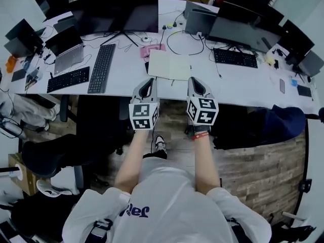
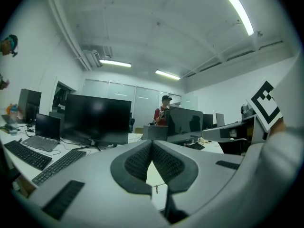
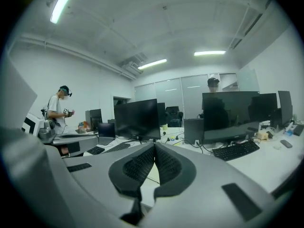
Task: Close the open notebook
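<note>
An open notebook [image 1: 169,65] with pale blank pages lies flat near the front edge of the white desk [image 1: 126,72]. My left gripper [image 1: 148,82] hangs just short of the desk's front edge, below the notebook's left page, its jaws shut and empty. My right gripper [image 1: 194,81] hovers beside it below the notebook's right page, jaws shut with nothing between them. In the left gripper view the shut gripper [image 2: 152,144] points over the desk, a strip of pale page [image 2: 156,175] showing under it. The right gripper view shows that gripper [image 3: 155,146] the same way.
Two black keyboards [image 1: 101,68] lie left of the notebook, with a laptop [image 1: 67,50] further left. A large monitor [image 1: 121,14] stands behind, more monitors [image 1: 238,27] and a keyboard [image 1: 235,58] to the right. Black cables [image 1: 185,44] loop behind the notebook. A person [image 2: 163,110] stands beyond the desk.
</note>
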`<state>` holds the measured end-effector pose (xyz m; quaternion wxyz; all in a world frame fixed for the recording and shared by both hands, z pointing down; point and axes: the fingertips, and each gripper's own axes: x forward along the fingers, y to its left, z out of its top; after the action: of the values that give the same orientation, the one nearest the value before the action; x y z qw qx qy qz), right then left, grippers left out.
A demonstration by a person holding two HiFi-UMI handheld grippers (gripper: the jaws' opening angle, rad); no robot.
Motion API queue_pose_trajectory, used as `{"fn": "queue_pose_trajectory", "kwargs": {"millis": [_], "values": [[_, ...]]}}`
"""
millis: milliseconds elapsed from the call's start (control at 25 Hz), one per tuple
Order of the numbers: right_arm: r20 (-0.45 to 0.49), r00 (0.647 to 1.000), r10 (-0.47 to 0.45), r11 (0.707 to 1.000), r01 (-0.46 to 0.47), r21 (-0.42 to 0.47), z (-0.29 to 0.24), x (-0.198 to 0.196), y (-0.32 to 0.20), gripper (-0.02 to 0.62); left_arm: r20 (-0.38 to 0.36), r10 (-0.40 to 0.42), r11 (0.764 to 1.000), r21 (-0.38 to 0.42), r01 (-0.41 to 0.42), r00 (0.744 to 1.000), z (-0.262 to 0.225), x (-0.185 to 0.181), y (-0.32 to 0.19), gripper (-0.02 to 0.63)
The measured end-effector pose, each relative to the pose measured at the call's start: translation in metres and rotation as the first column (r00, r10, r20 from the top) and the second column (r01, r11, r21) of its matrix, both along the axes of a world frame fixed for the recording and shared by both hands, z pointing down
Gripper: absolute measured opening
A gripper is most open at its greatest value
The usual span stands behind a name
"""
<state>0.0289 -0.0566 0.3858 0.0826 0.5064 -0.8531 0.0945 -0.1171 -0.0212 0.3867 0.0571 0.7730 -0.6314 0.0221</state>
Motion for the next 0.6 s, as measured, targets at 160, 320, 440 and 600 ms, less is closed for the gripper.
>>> {"fn": "queue_pose_trajectory", "kwargs": {"millis": [160, 320, 440, 600], "values": [[-0.011, 0.998, -0.057, 0.998, 0.056, -0.022, 0.008, -0.034, -0.038, 0.0, -0.027, 0.001, 1.0, -0.027, -0.001, 1.0, 0.009, -0.021, -0.035, 0.02], [0.007, 0.994, -0.106, 0.992, 0.106, -0.071, 0.017, -0.063, -0.072, 0.0, -0.06, 0.016, 0.998, -0.059, -0.02, 0.998, 0.021, -0.038, -0.069, 0.02], [0.006, 0.99, -0.138, 0.987, 0.138, -0.085, 0.024, -0.08, -0.092, 0.0, -0.072, 0.021, 0.996, -0.081, -0.027, 0.997, 0.032, -0.05, -0.09, 0.02], [-0.02, 0.986, -0.165, 0.983, 0.162, -0.089, 0.037, -0.094, -0.11, 0.0, -0.092, 0.032, 0.992, -0.118, -0.043, 0.995, 0.048, -0.063, -0.11, 0.02]]}}
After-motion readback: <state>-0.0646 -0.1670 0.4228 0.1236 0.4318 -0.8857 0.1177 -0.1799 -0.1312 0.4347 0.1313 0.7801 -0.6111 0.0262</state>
